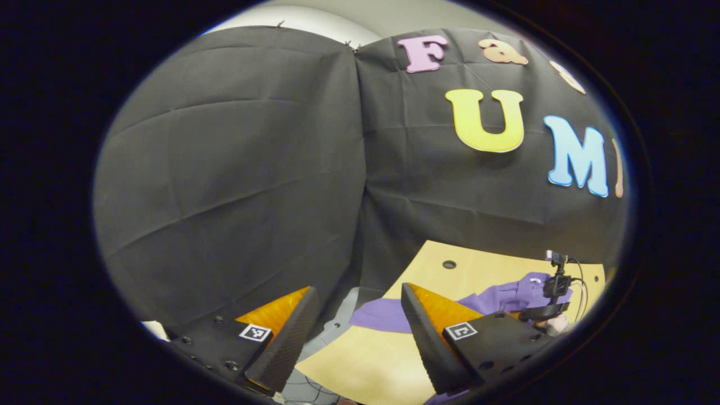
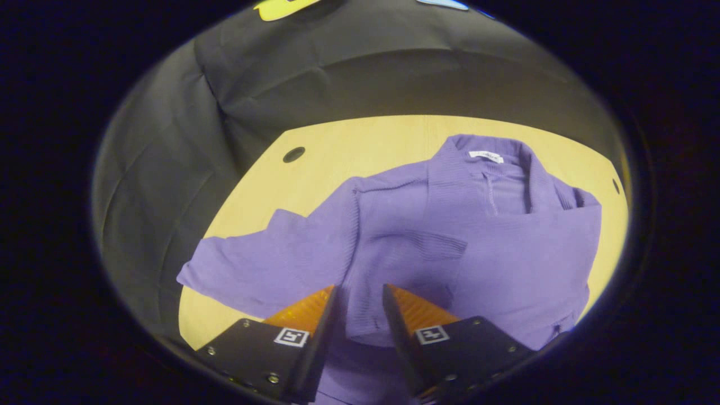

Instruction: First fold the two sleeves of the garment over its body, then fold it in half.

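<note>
The left gripper [image 1: 357,332] hangs with fingers wide apart. The right gripper [image 2: 360,315] has its fingers narrowly parted over the purple garment [image 2: 450,236] on the table [image 2: 360,146].

A purple ribbed-knit garment [image 2: 450,236] with a small white neck label [image 2: 485,156] lies on a pale yellow wooden table [image 2: 360,146] with dark round holes [image 2: 293,154], against the booth's plain black cloth wall [image 1: 236,169].
</note>
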